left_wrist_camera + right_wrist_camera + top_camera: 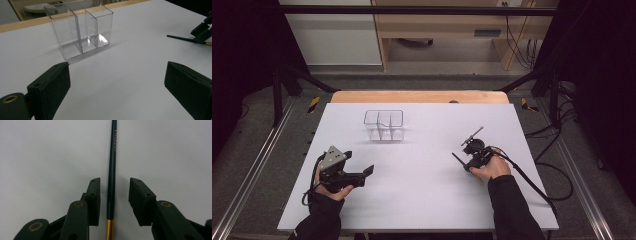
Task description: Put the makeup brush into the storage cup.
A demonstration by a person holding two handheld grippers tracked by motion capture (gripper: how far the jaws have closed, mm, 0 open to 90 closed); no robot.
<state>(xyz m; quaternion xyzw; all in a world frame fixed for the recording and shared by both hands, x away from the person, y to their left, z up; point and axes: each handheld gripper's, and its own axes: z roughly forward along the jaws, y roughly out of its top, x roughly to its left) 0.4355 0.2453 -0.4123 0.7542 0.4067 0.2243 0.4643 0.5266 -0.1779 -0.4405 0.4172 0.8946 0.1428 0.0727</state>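
Your white counter spans most of the high view, with a wooden edge at its far side and black framing and cables around it. Toward the far side stands a clear plastic organizer, upright and split into compartments; your left gripper view looks straight at it. Your left gripper rests at the near left, well apart from the organizer, its jaws spread wide with nothing between them. Your right gripper is pointed down at the counter on the right side, its jaws apart and straddling a slim dark pencil with a gold band near its lower end. The pencil lies flat on the counter between the pads, just beside the left one; whether it touches is unclear.
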